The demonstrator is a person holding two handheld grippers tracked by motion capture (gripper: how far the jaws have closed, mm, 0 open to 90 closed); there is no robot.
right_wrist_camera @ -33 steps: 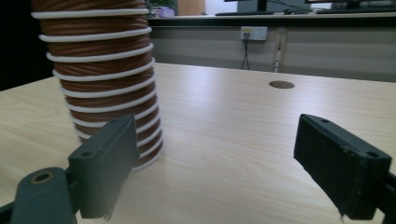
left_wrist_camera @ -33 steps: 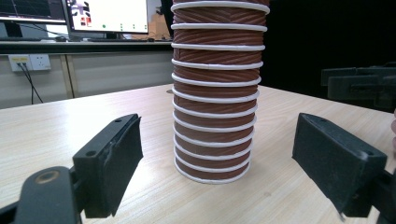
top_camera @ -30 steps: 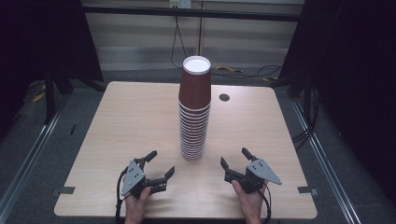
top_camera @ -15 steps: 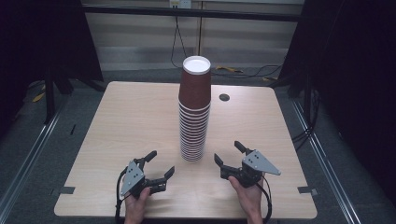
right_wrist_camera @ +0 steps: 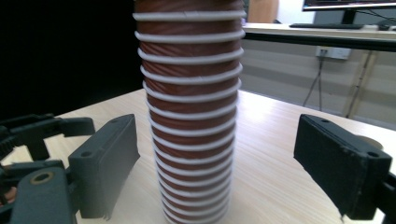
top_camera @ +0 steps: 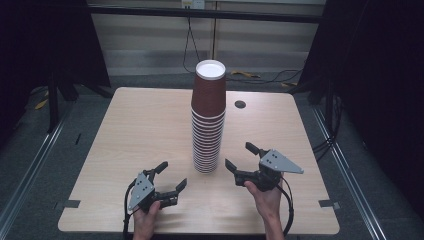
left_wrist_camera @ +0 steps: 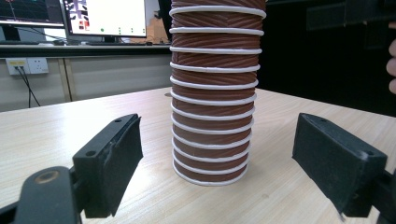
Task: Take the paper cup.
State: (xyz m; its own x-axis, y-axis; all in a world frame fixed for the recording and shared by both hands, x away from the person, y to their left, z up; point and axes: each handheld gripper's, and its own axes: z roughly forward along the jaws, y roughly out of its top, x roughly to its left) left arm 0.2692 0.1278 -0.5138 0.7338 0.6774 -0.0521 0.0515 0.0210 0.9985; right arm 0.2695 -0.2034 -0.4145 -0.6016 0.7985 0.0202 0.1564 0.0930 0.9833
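A tall stack of upside-down brown paper cups [top_camera: 208, 125] with white rims stands at the middle of the wooden table [top_camera: 125, 130]. My left gripper [top_camera: 171, 176] rests near the front edge, left of the stack, jaws open and empty. In the left gripper view the stack [left_wrist_camera: 212, 93] stands beyond the open gripper [left_wrist_camera: 217, 126], apart from its pads. My right gripper [top_camera: 240, 156] is lifted off the table right of the stack, open, pointing at it. In the right gripper view the stack [right_wrist_camera: 189, 93] is close ahead of the gripper [right_wrist_camera: 217, 126], untouched.
A small dark round spot [top_camera: 240, 104] lies on the table behind the stack. Black curtains hang at both sides. The left gripper [right_wrist_camera: 37, 130] shows at the left edge of the right gripper view. Floor rails run along both table sides.
My right gripper has risen off the table and come a little closer to the stack. The left gripper and the cups have not moved.
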